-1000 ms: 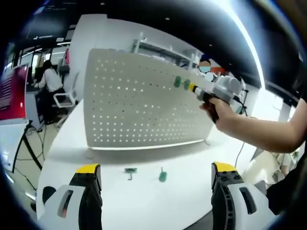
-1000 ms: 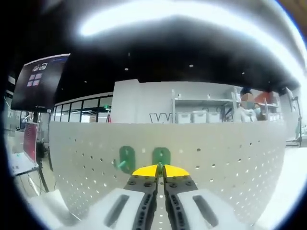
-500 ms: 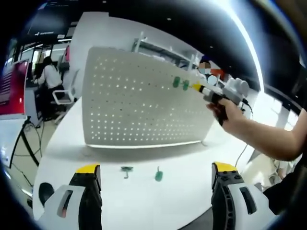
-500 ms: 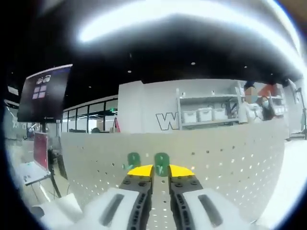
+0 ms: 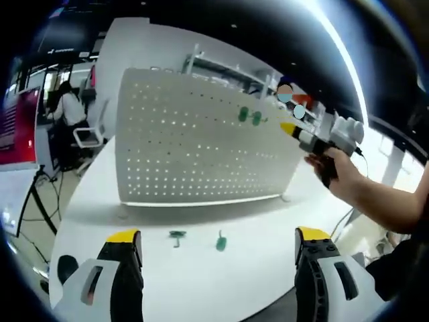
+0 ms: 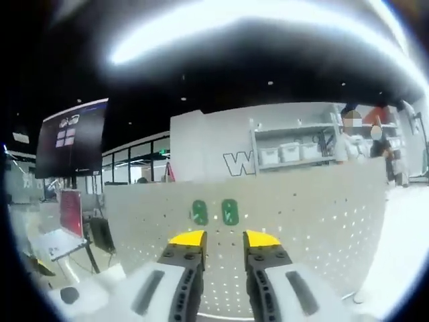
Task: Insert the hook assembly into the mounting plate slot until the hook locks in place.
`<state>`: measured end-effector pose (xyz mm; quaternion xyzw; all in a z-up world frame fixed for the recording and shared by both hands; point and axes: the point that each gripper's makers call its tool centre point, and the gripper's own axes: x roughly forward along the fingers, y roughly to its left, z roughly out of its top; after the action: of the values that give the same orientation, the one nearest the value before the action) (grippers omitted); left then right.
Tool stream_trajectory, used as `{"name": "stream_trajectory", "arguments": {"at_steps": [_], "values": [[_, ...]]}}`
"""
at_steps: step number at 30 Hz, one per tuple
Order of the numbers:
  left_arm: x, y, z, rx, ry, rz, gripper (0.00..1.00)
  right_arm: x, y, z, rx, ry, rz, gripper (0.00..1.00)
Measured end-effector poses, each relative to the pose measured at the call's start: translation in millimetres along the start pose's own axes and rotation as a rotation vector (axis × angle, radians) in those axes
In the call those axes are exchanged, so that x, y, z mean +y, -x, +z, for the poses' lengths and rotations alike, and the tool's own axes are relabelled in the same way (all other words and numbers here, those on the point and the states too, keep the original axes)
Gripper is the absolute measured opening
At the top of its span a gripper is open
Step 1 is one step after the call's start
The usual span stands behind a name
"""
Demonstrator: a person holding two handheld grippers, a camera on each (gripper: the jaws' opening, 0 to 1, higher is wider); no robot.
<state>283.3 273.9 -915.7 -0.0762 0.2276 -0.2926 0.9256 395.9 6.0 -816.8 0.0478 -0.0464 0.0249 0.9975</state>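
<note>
Hooks (image 6: 213,212) upright on pegboard (image 6: 315,215), right gripper (image 6: 224,239) jaws parted

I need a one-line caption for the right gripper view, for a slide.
Open right gripper facing the white pegboard, on which two green hooks are mounted side by side.

Both views are bright but uneven. A long ceiling light strip (image 6: 268,27) burns out to pure white glare across the top of the right gripper view, and another streaks the upper right of the left gripper view. The white desk (image 5: 201,275) is nearly overexposed, with a soft shadow under the perforated panel (image 5: 194,147). Fisheye bending curves straight edges, and detail softens towards the edges.
</note>
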Motion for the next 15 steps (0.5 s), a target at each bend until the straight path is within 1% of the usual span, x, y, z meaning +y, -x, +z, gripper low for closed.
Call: {"name": "stream_trajectory", "arguments": {"at_steps": [2,5,10,11,15], "values": [[1.9,1,-1.5,0.004,-0.004,0.012,0.96,-1,9,-6.1,0.016,-0.011,-0.017,0.19],[2.2,2,-5.2,0.014,0.002,0.011,0.96,1,18,-18.0,0.047,-0.018,-0.01,0.2],[1.9,5,-8.4,0.025,0.0,0.01,0.96,5,32,-38.4,0.102,-0.014,0.012,0.21],[2.0,6,-8.6,0.025,0.0,0.01,0.95,6,36,-43.7,0.122,-0.019,0.019,0.22],[4.9,8,-11.0,0.031,0.009,0.015,0.96,9,47,-53.7,0.169,-0.007,0.047,0.22]]}}
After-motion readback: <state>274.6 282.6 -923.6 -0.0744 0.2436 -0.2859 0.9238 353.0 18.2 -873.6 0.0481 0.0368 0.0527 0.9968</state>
